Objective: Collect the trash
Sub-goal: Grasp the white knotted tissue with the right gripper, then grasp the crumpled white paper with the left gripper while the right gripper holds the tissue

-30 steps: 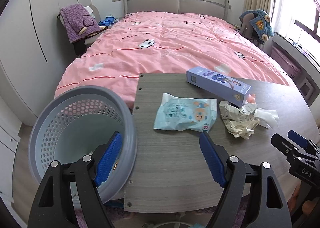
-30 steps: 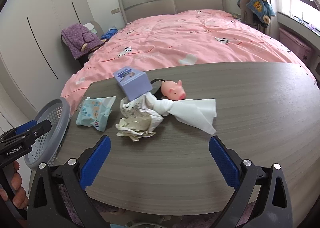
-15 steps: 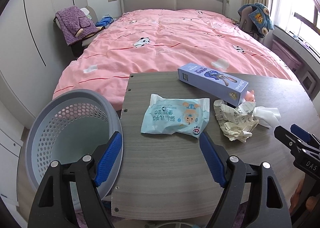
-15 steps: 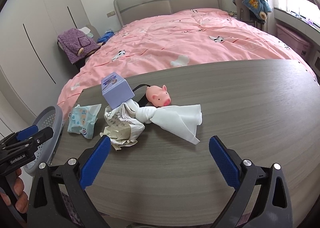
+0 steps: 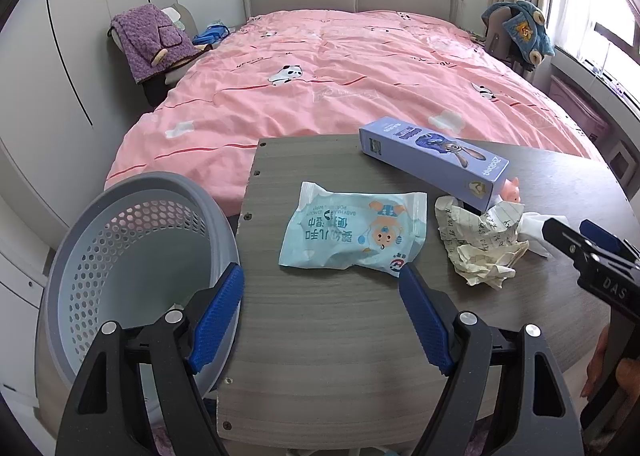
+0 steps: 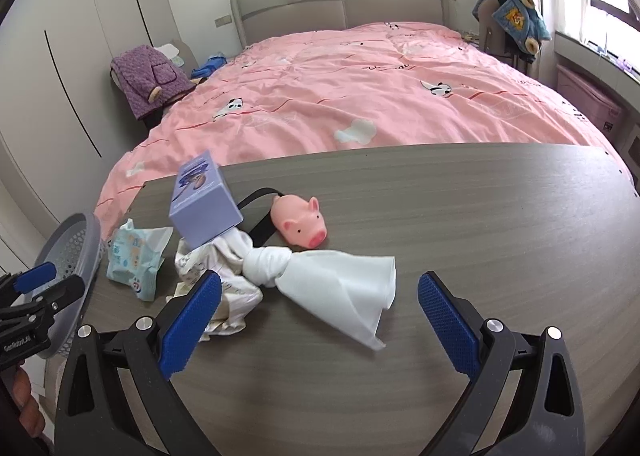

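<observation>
Both tongs hang spread wide and empty over the grey wood-grain table: the left gripper has the pale blue wet-wipe packet just ahead between its tips, with the grey perforated plastic basket beside its left finger. The right gripper faces the twisted white tissue, its left tip over the crumpled lined paper. Beyond lie the lilac cardboard box and pink rubber pig.

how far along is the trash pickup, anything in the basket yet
Nothing looks done: the visible part of the grey basket holds nothing. Both the left gripper and right gripper are open, holding nothing. The wipes packet, crumpled paper and white tissue remain on the table.
</observation>
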Action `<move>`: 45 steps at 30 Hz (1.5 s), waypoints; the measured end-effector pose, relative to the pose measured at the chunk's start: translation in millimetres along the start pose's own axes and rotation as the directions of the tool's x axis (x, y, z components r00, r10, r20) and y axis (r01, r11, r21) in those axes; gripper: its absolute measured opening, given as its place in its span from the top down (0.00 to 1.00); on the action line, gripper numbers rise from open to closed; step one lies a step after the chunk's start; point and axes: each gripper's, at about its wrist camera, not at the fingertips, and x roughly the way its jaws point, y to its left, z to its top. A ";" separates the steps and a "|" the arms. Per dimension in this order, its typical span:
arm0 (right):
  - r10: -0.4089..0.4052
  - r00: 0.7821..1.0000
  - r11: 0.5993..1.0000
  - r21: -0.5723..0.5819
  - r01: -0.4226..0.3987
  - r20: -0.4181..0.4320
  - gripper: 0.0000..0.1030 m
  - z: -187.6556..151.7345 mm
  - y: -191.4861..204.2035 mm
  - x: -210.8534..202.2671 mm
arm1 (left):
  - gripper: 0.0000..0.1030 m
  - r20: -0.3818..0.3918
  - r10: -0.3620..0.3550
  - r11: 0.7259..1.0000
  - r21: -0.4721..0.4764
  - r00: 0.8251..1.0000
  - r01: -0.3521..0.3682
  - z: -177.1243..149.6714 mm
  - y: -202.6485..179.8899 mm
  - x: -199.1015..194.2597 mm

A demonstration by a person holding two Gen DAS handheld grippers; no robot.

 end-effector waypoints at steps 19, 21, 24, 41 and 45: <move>-0.034 0.997 0.996 -0.086 0.029 -0.064 0.07 5.2 20.5 40.8 | 0.26 0.002 -0.002 1.000 -0.014 1.000 0.002 0.0 6.0 0.5; -0.034 0.997 0.994 -0.102 0.026 -0.073 0.07 4.7 23.7 42.9 | 0.26 0.001 -0.002 1.000 -0.020 1.000 0.002 0.0 7.6 0.5; -0.037 0.996 0.991 -0.128 0.026 -0.079 0.12 3.6 29.9 44.8 | 0.26 0.001 -0.003 1.000 -0.024 1.000 0.003 -0.1 8.9 0.5; 0.021 0.995 0.998 -0.049 -0.026 -0.097 0.64 -16.9 17.1 20.9 | 0.26 -0.002 -0.034 0.999 -0.028 0.999 0.034 -2.6 8.5 -0.4; 0.018 0.997 1.000 -0.007 -0.019 -0.078 0.64 -20.4 7.0 4.4 | 0.26 0.003 -0.054 0.999 -0.005 0.999 0.054 -2.4 -2.5 -2.3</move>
